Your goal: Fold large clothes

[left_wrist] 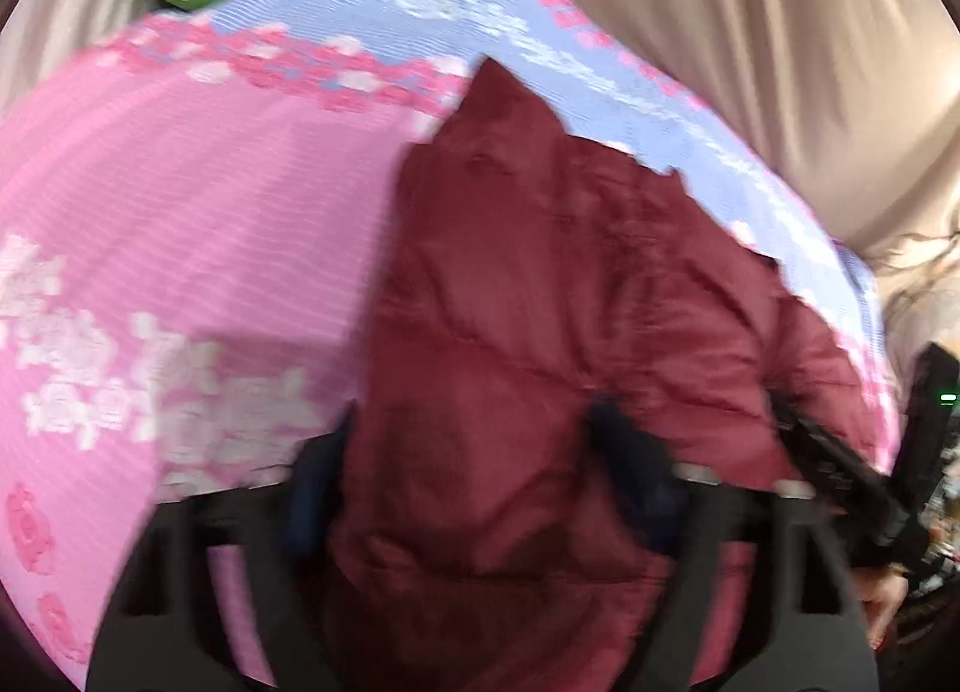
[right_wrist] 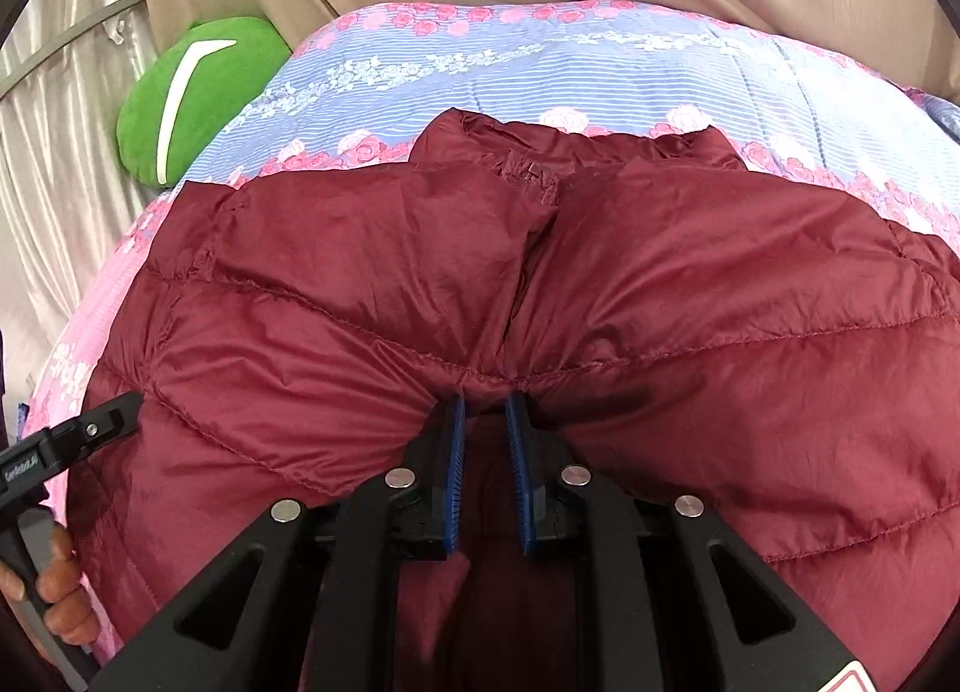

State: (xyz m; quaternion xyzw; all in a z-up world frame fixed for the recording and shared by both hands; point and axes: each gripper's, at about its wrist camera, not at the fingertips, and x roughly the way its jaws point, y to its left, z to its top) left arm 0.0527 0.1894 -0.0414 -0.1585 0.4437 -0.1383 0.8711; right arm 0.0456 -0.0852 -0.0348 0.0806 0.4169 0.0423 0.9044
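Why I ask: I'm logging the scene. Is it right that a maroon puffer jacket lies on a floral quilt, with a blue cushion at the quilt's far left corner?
Not quite: the cushion is green, not blue, as the right wrist view shows. The rest holds: the maroon puffer jacket lies on the floral quilt.

Jacket (right_wrist: 540, 284) on quilt (right_wrist: 540, 56), cushion (right_wrist: 192, 92) behind-left

Maroon quilted jacket (right_wrist: 660, 296), pink-and-blue floral striped bedspread (right_wrist: 540, 68), green cushion (right_wrist: 198, 92)
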